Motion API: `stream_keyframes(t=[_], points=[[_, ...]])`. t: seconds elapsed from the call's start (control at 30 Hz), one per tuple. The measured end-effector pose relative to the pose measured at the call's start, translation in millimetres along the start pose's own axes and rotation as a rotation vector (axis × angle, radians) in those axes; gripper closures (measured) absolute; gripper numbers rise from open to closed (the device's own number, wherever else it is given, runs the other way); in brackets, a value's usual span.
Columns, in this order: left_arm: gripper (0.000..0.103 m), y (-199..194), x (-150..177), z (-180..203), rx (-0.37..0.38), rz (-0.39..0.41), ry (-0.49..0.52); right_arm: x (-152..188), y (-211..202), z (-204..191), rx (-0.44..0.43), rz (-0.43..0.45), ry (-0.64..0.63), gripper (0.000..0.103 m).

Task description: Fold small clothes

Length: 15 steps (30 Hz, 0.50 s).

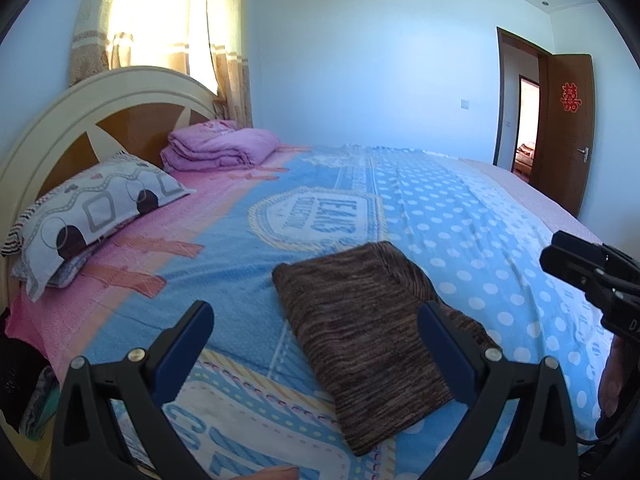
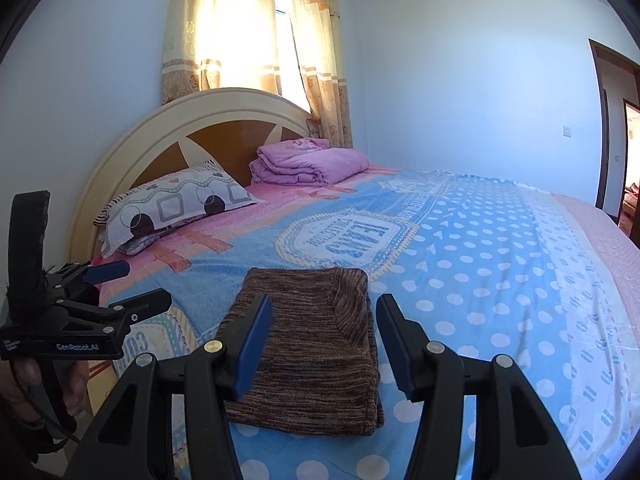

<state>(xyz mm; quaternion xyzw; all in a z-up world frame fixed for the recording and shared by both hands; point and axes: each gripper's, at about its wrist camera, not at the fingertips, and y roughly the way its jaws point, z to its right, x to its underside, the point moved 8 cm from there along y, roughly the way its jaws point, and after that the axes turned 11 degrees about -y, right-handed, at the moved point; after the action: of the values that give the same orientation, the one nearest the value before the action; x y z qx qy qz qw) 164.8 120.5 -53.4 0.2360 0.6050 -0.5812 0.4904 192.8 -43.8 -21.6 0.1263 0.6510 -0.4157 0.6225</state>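
A brown striped knit garment (image 1: 360,340) (image 2: 312,352) lies folded into a flat rectangle on the blue dotted bedspread (image 1: 460,216) (image 2: 480,280). My left gripper (image 1: 314,312) hovers over its near left part, jaws wide open, nothing pinched; the right finger (image 1: 444,344) overlaps the cloth's edge in the picture. From the right wrist view the left gripper (image 2: 140,284) sits left of the garment, held by a hand. My right gripper (image 2: 324,300) stands open above the garment's near edge, pads clear of the cloth. Its tip (image 1: 560,256) shows at the right edge.
A patterned pillow (image 1: 92,216) (image 2: 176,204) and a folded pink quilt (image 1: 220,148) (image 2: 308,162) lie by the cream headboard (image 2: 180,120). Dark clothes (image 1: 24,384) hang off the bed's left edge. A brown door (image 1: 564,132) stands open beyond the far side.
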Motion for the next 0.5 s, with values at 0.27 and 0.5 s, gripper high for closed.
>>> stream_keyframes(t=[0.27,0.5], points=[[0.000,-4.7,-16.5,-21.7,-0.038,0.035,-0.035,-5.6,-3.8,-11.5,-0.022,0.013,-0.027,0.044],[0.000,0.9,-13.5,-31.7,-0.071,0.037,-0.032,-6.4,-5.5,-20.8,-0.035,0.020,-0.056,0.042]])
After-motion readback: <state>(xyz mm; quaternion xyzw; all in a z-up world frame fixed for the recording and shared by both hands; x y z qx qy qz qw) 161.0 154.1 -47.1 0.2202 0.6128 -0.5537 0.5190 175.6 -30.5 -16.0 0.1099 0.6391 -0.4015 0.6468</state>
